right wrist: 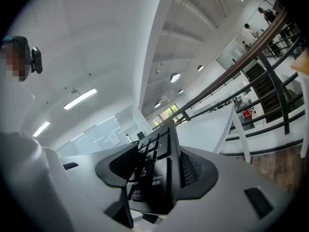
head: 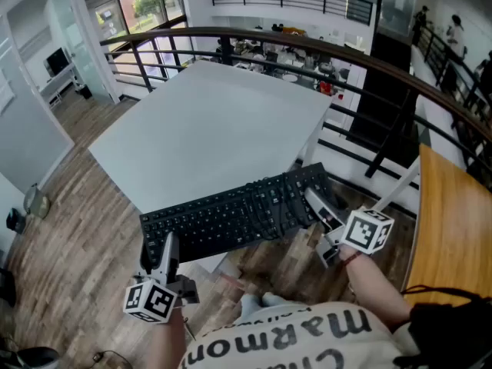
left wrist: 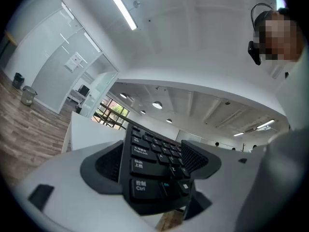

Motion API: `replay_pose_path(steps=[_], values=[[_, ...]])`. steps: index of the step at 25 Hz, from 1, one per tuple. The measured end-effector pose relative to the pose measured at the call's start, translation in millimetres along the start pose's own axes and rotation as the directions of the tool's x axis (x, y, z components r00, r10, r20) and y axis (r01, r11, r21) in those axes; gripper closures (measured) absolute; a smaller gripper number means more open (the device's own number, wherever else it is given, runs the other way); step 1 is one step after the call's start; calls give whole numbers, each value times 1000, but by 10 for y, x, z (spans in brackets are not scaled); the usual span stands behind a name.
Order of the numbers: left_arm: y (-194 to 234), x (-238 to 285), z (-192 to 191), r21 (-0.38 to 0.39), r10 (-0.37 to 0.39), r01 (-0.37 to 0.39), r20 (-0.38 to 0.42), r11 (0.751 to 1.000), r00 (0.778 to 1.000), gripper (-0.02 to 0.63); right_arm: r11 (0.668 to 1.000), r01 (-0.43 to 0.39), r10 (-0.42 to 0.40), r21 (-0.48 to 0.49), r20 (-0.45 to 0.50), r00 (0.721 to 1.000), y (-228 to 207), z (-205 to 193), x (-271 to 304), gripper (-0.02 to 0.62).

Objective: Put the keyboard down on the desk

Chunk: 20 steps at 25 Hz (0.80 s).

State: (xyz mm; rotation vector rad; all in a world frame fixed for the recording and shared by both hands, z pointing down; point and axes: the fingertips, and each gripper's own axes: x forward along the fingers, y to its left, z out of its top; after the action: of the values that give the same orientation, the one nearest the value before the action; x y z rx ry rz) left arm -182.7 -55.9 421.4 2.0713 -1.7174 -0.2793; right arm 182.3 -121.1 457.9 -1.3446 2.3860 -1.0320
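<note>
Wood-grain planks make up the floor (head: 69, 229) at the left. Next comes the left gripper (head: 165, 246), grey and smooth, with a white cube of black square markers at its back. Its dark, mesh-textured pads stand wide apart and clamp the left end of the keyboard (head: 231, 214), one on the key face by the Ctrl and Shift keys, the other on the underside. That keyboard is a long, flat, black plastic slab with low matte keys, held just over the near edge of the plain white desk (head: 207, 121); whether it touches the top I cannot tell. The right gripper (head: 317, 204) grips the keyboard's right end the same way, its jaws set narrower by the Enter key. A curved wooden tabletop (head: 450, 229) lies farthest right.
</note>
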Motion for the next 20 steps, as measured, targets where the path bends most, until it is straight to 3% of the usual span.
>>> replay_pose_path(steps=[7, 20], values=[[107, 32, -73, -5, 6, -6, 27, 1000, 1000, 249, 999, -31, 31, -16, 1, 1000, -18, -22, 143, 357], [114, 325, -260, -9, -8, 8, -15, 1000, 1000, 249, 1000, 10, -10, 11, -4, 1000, -314, -67, 175, 357]])
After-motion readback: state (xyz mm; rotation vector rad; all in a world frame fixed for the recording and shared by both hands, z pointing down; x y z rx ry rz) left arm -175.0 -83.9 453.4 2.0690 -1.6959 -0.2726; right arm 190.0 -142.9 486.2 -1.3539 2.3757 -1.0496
